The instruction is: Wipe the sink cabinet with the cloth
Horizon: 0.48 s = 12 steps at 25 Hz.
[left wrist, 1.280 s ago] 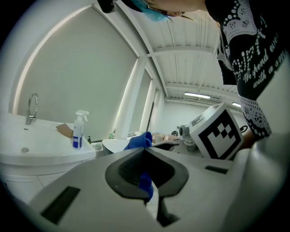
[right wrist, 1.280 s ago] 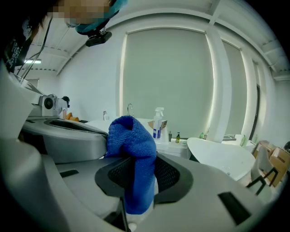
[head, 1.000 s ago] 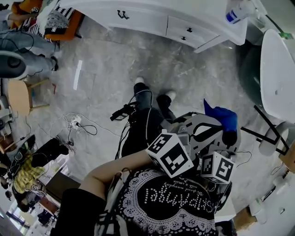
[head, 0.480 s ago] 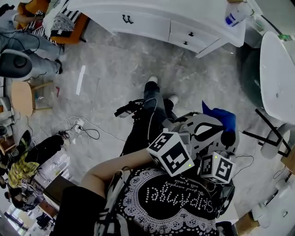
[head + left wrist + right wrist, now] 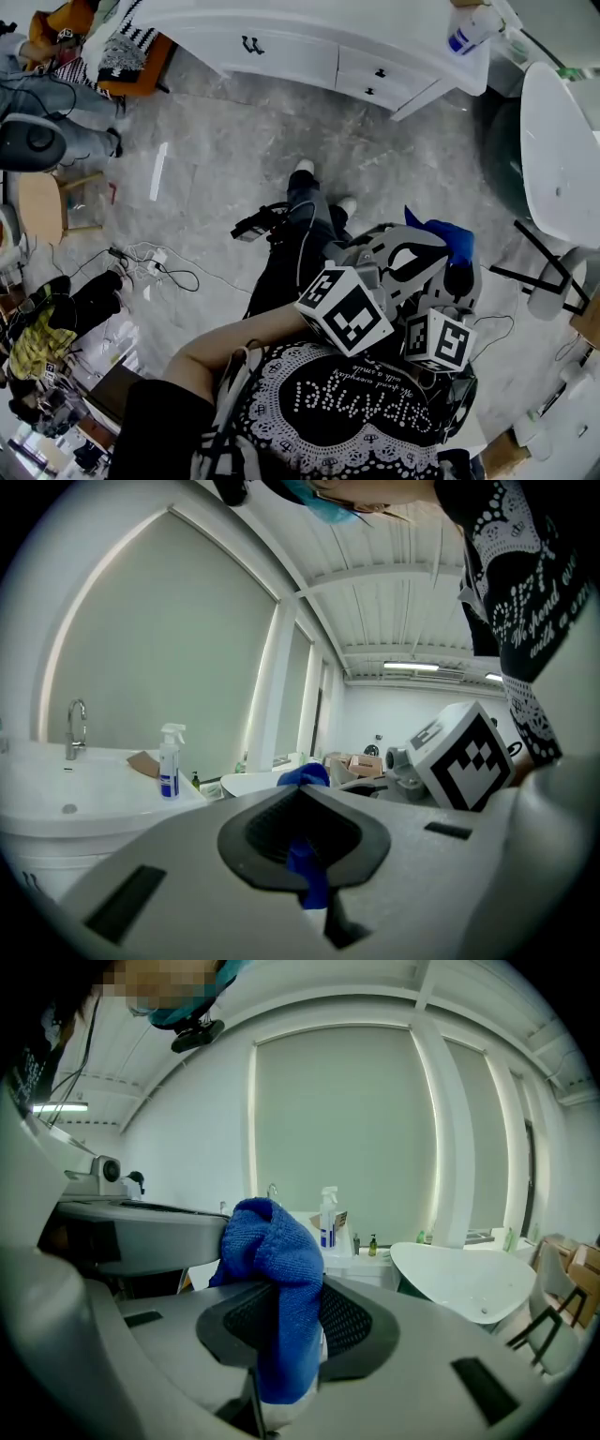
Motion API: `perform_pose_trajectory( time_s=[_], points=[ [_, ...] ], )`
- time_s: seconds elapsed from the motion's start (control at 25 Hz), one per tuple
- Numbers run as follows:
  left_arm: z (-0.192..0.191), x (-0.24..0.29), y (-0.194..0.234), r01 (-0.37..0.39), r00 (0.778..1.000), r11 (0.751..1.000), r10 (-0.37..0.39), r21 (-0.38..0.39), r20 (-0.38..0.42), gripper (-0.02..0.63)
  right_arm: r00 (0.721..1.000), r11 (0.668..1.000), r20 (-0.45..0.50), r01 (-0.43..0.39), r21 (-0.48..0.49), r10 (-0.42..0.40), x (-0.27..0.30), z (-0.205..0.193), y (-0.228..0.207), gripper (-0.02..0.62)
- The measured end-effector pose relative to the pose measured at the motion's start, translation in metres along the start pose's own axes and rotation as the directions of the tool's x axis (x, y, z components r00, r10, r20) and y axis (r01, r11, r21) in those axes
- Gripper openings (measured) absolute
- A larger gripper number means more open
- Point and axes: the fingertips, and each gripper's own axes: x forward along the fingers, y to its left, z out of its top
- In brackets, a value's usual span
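The right gripper (image 5: 281, 1340) is clamping the bunched blue cloth (image 5: 272, 1251) and the left gripper (image 5: 307, 860) is pinching only a thin fold of it; the sink cabinet (image 5: 281, 52) is lying well apart across the floor (image 5: 244, 141); that fold is probably risking slipping free in transit.

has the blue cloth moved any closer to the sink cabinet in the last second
Yes, slightly: in the head view the blue cloth sits a little nearer the corner of the sink cabinet than a second ago.
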Motion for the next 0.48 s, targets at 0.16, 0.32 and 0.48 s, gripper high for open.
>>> perform_pose_trajectory(
  time_s=[0.16,0.32,0.48],
  points=[
    [-0.0008,0.0013,-0.0003,-0.005,1.0,1.0,0.005,-0.001,0.0,0.0,1.0,1.0,-0.004,-0.007,0.002,0.007,0.0001,-0.0036,-0.0021,0.115],
    [-0.0013,-0.0009,0.0001,-0.011,1.0,1.0,0.011,-0.003,0.0,0.0,1.0,1.0,0.0,-0.016,0.008,0.016,0.0008,-0.0033,0.0016,0.115],
    [-0.0009,-0.0018,0.0008,-0.013,1.0,1.0,0.013,-0.01,0.001,0.0,1.0,1.0,0.0,-0.016,0.006,0.016,0.0013,-0.002,0.0026,0.115]
  ],
)
